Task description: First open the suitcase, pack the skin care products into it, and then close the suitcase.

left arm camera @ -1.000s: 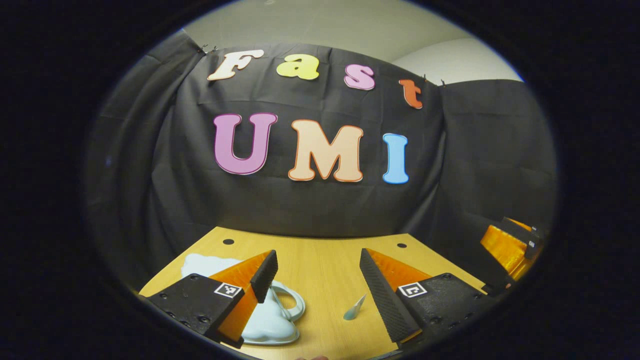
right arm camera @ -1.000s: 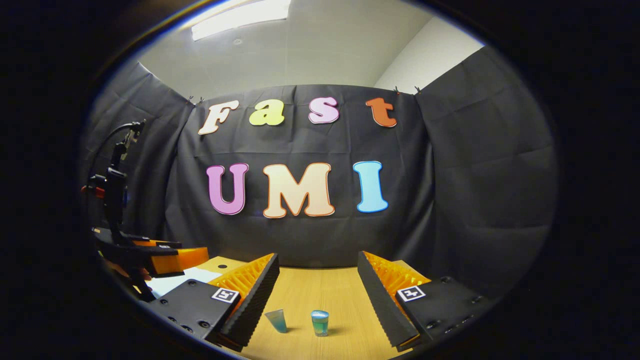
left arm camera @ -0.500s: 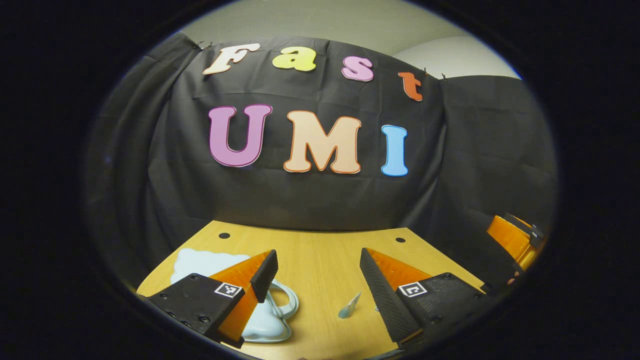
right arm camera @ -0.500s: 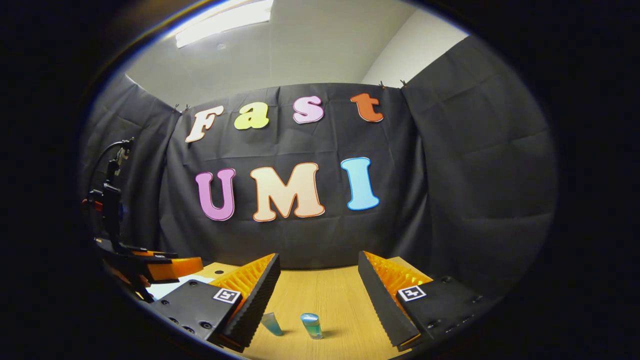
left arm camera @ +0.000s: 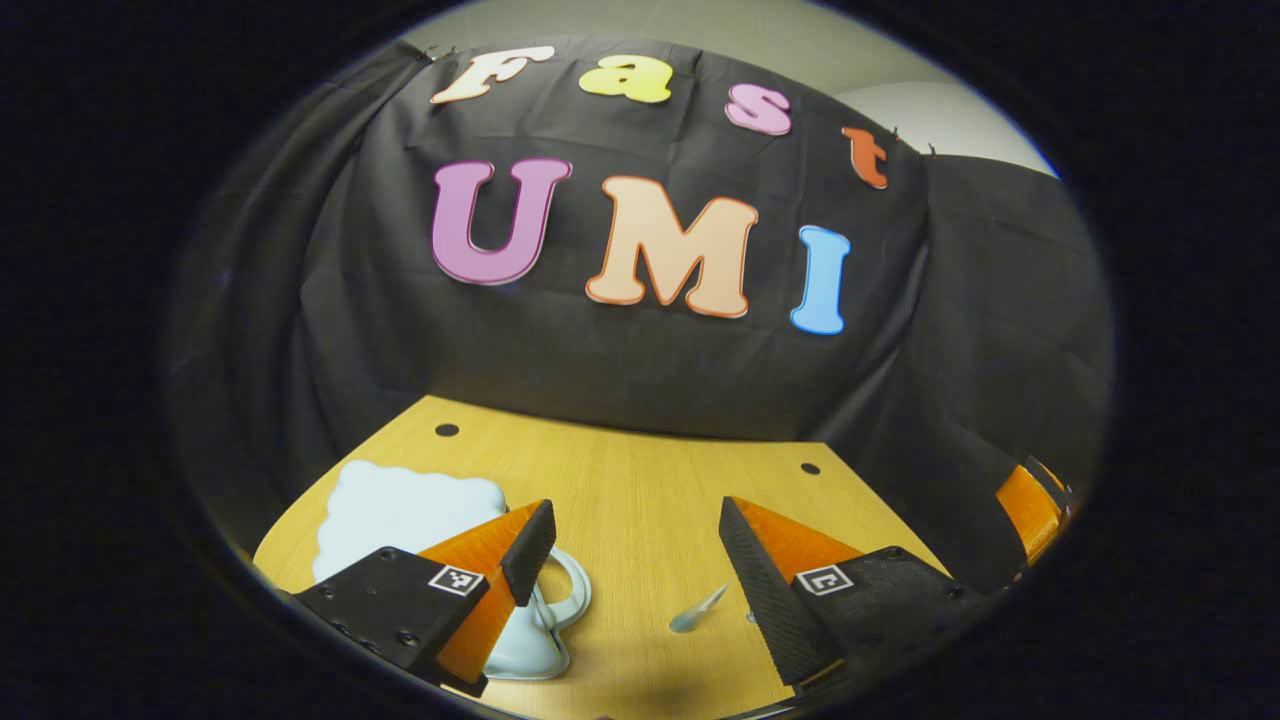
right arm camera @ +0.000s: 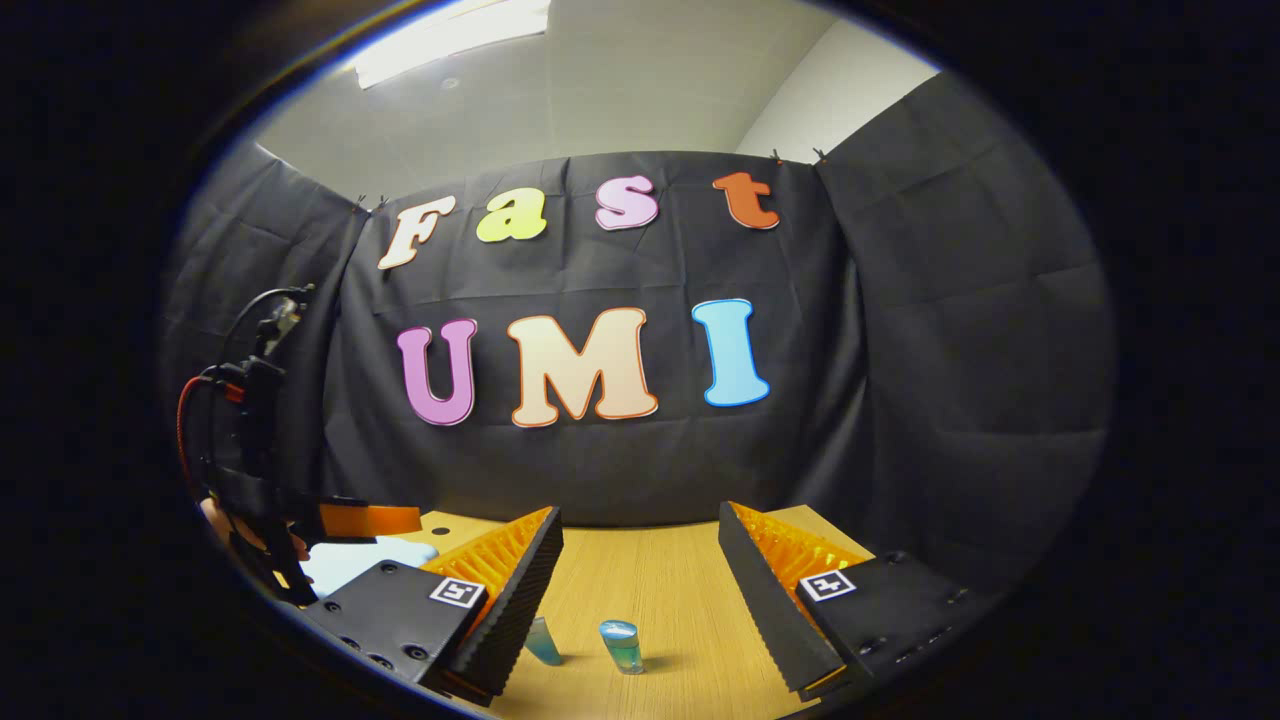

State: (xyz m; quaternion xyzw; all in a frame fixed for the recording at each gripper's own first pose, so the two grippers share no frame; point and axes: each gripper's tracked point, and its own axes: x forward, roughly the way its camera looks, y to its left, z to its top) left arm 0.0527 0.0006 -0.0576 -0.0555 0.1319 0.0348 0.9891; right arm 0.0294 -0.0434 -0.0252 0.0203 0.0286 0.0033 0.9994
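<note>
Suitcase (left arm camera: 400,510) lies shut under the left gripper (left arm camera: 635,540)'s left finger; both it and the right gripper (right arm camera: 640,575) gape wide, empty.

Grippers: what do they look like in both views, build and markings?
Left gripper and right gripper: each has two wedge-shaped fingers on black bolted blocks, every block carrying a square black-and-white marker tag. In the right gripper view, the left gripper's body is black, with red and black cables looping above.
</note>
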